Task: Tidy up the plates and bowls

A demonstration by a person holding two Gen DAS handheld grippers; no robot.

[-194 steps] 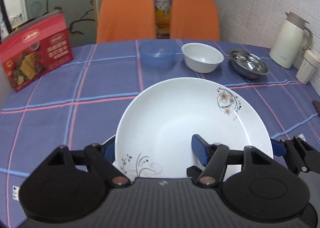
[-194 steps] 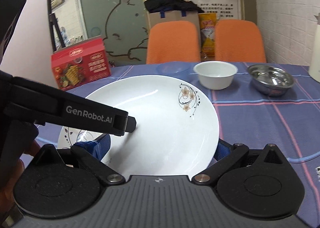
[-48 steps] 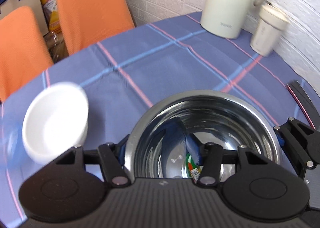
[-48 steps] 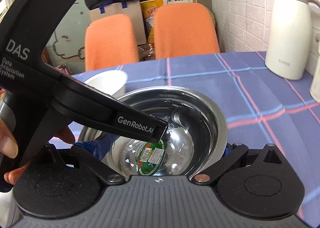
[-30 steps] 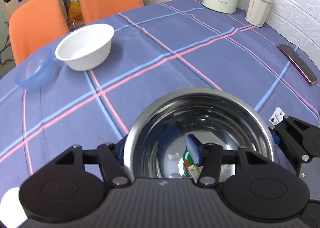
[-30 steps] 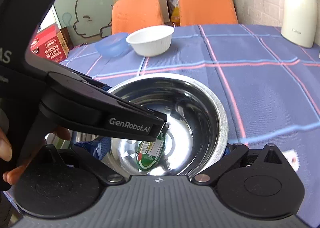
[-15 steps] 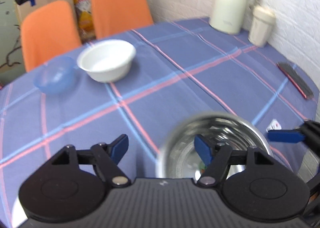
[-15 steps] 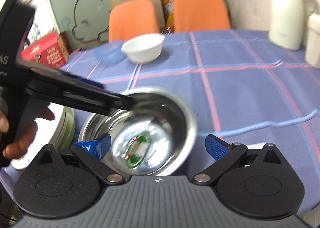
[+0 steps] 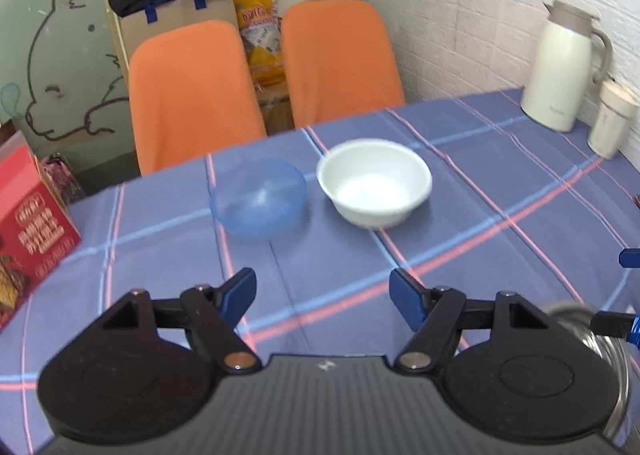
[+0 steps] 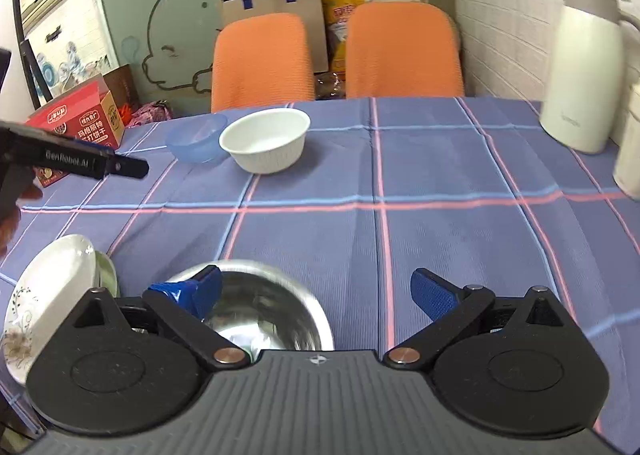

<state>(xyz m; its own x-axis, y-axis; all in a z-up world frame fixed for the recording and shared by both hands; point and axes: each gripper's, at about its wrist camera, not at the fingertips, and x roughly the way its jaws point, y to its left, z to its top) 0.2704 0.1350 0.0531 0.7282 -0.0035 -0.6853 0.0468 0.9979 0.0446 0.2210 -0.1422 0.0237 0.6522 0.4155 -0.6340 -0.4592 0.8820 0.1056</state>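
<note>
1. The left hand-held gripper [image 9: 323,291] hangs above the worktop [image 9: 460,223] with its blue pads spread wide and nothing between them.
2. The right hand-held gripper [image 10: 316,291] is also spread wide and grips nothing; its left pad sits over the rim of the steel bowl [image 10: 264,311], but the bowl is not pinched.
3. The steel bowl rests on the checked cloth at the near edge, just right of a stack of plates [image 10: 48,295]; the top plate is white with a floral print.
4. Further back, a white bowl [image 9: 374,181] and a translucent blue bowl [image 9: 258,197] stand side by side, close together; whether they touch is unclear.
5. At the left edge stands a red biscuit box [image 10: 78,121].
6. By the brick wall on the right stand a cream thermos jug [image 9: 560,67] and a small lidded cup [image 9: 612,123].
7. Two orange chairs [image 9: 192,91] stand behind the worktop.
</note>
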